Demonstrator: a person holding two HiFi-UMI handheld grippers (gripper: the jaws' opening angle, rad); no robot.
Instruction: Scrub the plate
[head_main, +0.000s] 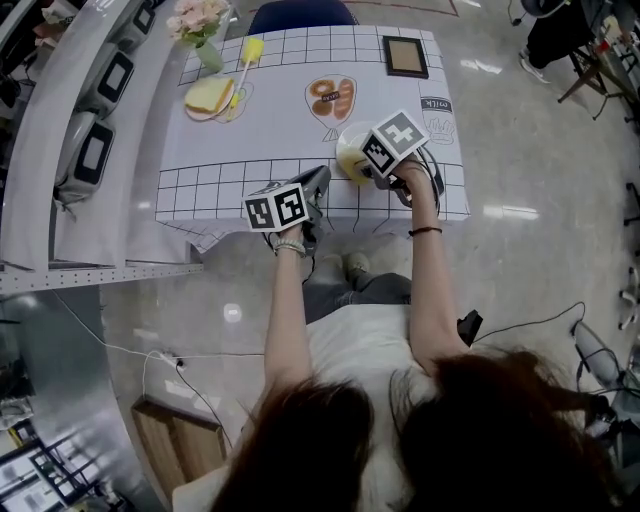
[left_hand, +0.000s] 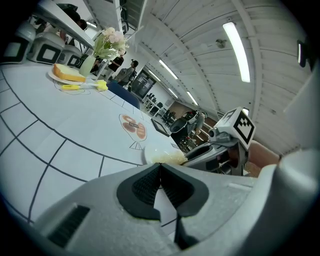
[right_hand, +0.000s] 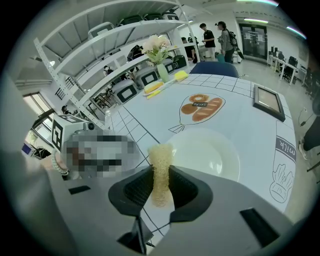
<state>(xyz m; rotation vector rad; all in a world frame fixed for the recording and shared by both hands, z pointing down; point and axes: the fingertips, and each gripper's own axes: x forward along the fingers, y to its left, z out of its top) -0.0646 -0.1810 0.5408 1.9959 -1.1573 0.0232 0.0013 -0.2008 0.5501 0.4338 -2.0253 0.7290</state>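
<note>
The right gripper (right_hand: 160, 186) clamps a pale scrub pad (right_hand: 161, 167) just short of the white plate (right_hand: 206, 156) at its one o'clock. The left gripper (left_hand: 160, 186), clenched on nothing, hovers at the plate's eight o'clock. Steadying the plate while scrubbing in circles should serve best.

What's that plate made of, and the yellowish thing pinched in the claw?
Plate: probably glazed ceramic, maybe melamine; smooth and white with a faint glossy sheen. Scrubber: looks like loofah or a coarse fibre sponge; pale yellow, matte, with a fuzzy open texture.
</note>
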